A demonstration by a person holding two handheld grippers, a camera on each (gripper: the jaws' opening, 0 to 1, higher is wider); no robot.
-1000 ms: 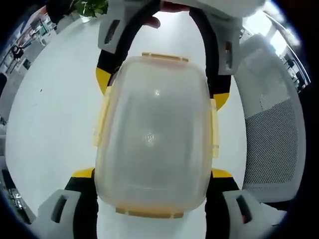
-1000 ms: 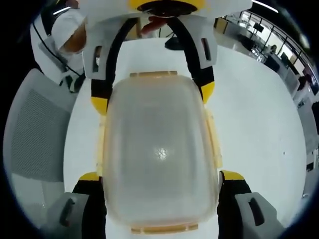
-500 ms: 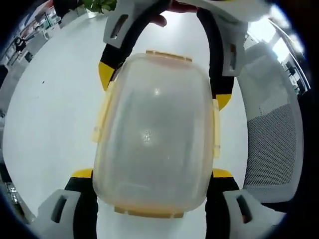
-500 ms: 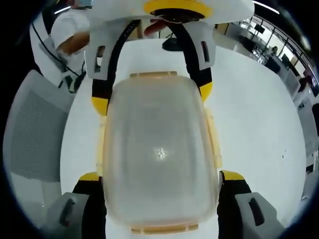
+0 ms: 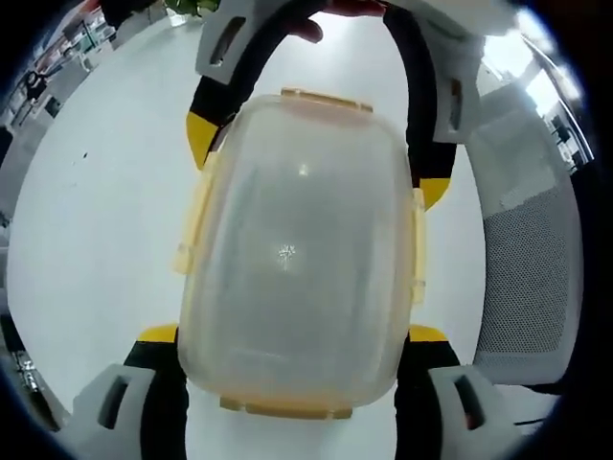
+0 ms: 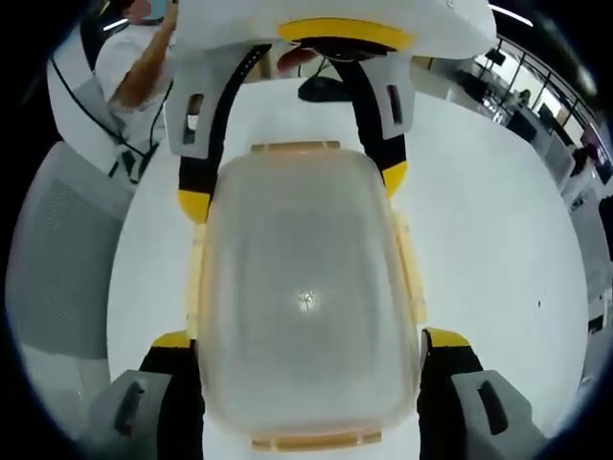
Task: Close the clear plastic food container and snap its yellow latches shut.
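Container (image 5: 292, 254), clear plastic with yellow latches, seen from opposite ends. Left gripper view: the left gripper (image 5: 292, 345) stands with its jaws spread wide, one yellow-tipped jaw at each long side of the near end, both close against the walls; whether they press on the plastic cannot be told. The long axis runs straight away from this gripper toward the right gripper (image 5: 316, 153), which straddles the far end in the same manner. The left side latch (image 5: 192, 225) flares slightly outward from the wall, while the right side latch (image 5: 419, 249) lies closer to it; whether either is snapped cannot be read. End latches show at the near rim (image 5: 285, 408) and the far rim (image 5: 326, 100). The container lies over a white table (image 5: 96, 220), with a grey mesh chair (image 5: 527, 268) beside it.

Right gripper view: the container (image 6: 306, 297) again lies lengthwise between the right gripper's wide jaws (image 6: 306, 355), with the left gripper (image 6: 292, 172) astride the far end. Judgement: the lid appears seated, and each gripper is equally near its own end, so the side latches, lying parallel to the long axis, are the parts the coming press turns on.
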